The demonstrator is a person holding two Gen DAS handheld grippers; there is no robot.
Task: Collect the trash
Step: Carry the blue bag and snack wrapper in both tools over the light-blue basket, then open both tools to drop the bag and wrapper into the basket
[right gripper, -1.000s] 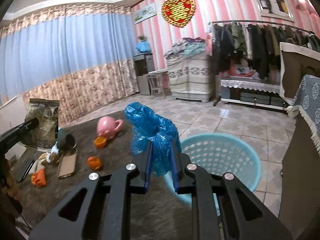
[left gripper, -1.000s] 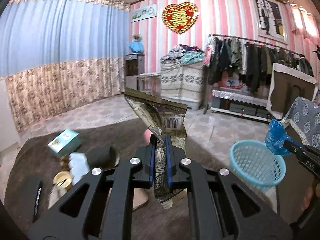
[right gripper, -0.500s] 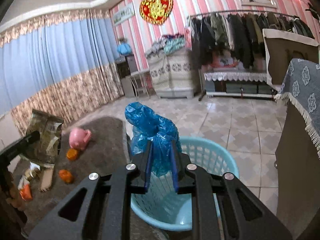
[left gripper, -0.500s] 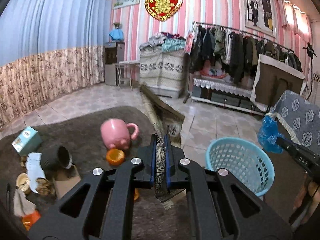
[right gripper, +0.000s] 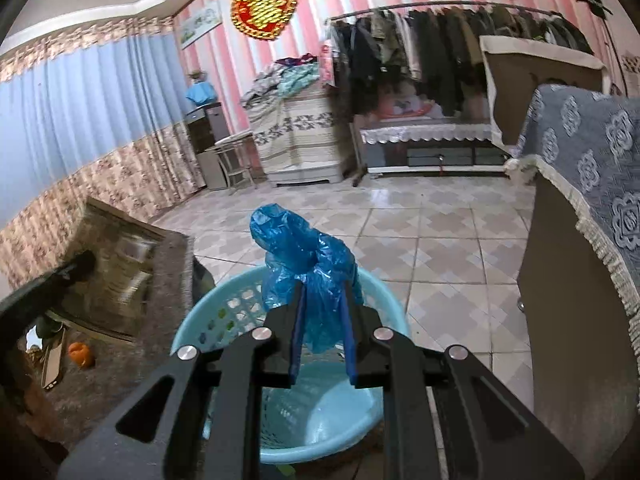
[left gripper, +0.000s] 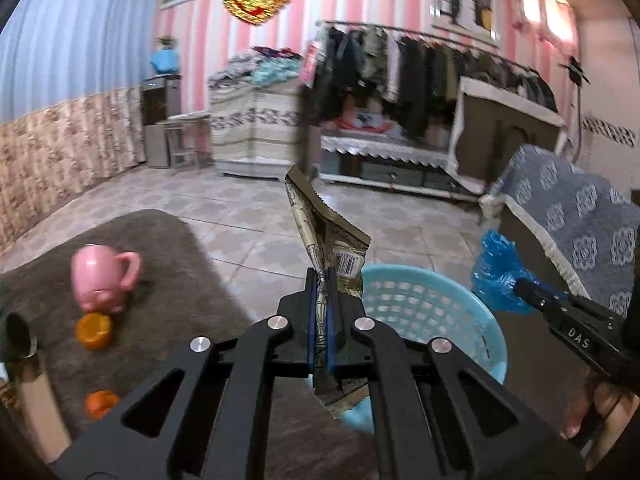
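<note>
My left gripper (left gripper: 320, 280) is shut on a crumpled brown snack wrapper (left gripper: 324, 224) with a barcode, held at the near left rim of the light blue plastic basket (left gripper: 424, 304). My right gripper (right gripper: 323, 300) is shut on a scrunched blue plastic bag (right gripper: 304, 256), hanging over the same basket (right gripper: 224, 316). In the left wrist view the right gripper (left gripper: 520, 286) and its blue bag (left gripper: 496, 276) sit just right of the basket. In the right wrist view the left gripper (right gripper: 82, 260) and the wrapper (right gripper: 120, 264) show at the left.
A grey rug (left gripper: 168, 264) bears a pink mug (left gripper: 100, 280) on its side, orange caps (left gripper: 94, 330), a black cup (left gripper: 16, 332) and other litter. A cloth-covered cabinet (right gripper: 580, 200) stands right of the basket. Tiled floor (right gripper: 440, 232) stretches toward a clothes rack (right gripper: 440, 60).
Both grippers swung right and sank toward the basket, each keeping its hold. The wrapper now sits at the basket's rim and the blue bag hangs over its opening; the rug litter slid left.
</note>
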